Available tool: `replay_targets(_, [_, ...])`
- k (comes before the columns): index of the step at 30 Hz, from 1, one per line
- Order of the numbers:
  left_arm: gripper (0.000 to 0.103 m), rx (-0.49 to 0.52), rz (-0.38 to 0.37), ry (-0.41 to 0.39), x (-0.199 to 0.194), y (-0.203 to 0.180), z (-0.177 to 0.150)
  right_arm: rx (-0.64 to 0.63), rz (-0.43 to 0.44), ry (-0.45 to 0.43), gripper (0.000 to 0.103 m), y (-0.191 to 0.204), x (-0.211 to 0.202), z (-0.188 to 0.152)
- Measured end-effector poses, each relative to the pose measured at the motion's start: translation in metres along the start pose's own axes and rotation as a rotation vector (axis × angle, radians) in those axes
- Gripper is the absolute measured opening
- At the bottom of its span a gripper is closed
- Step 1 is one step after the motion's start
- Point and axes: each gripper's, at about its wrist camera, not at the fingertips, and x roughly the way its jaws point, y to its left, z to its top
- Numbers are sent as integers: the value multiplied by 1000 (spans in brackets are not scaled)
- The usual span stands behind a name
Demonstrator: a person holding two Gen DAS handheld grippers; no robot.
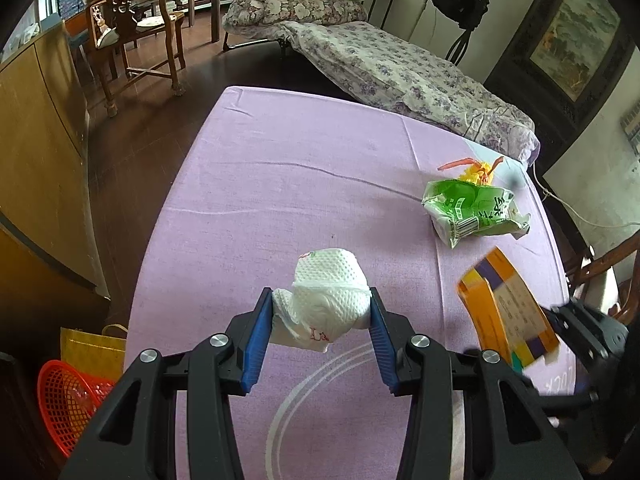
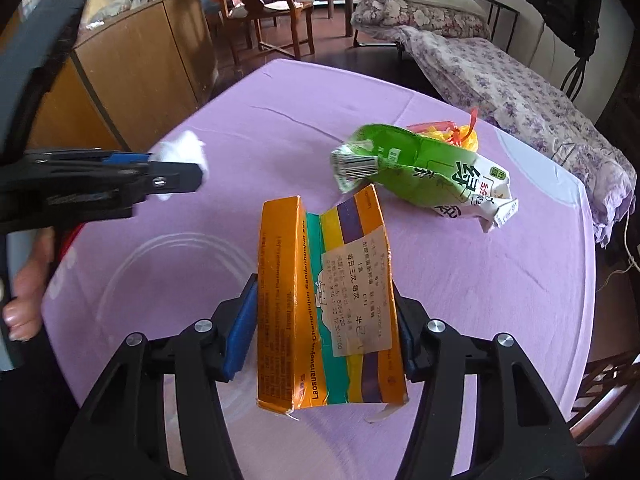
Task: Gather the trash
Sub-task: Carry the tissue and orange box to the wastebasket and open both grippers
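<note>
Two grips were on: the left gripper (image 1: 322,312) clamped the crumpled tissue (image 1: 328,292), the right gripper (image 2: 324,320) squeezed the orange carton (image 2: 324,300), both apparently lifted for binning. Beyond the right fingertips, the green wrapper (image 2: 424,172) lay uncollected on the purple tablecloth (image 2: 280,120).

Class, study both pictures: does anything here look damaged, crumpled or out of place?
Yes. The orange box in the right gripper is flattened and torn at its lower edge. The green wrapper lies crumpled on the purple tablecloth. The left gripper clamps a wadded white tissue.

Both the left gripper (image 1: 322,320) and the right gripper (image 2: 324,332) had black linkage arms, silver round screws and blue ribbed pads (image 1: 256,344).
</note>
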Motion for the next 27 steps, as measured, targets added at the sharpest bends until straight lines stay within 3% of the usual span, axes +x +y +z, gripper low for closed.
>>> replay_targets(7, [46, 15, -10, 1, -6, -9, -9, 82, 7, -28, 57, 9, -23, -16])
replay_targets(14, [45, 55, -54, 0, -27, -19, -41, 209, 15, -39, 57, 3, -43, -47])
replay_targets(27, [45, 68, -61, -59, -94, 1, -90, 186, 63, -55, 57, 32, -63, -57])
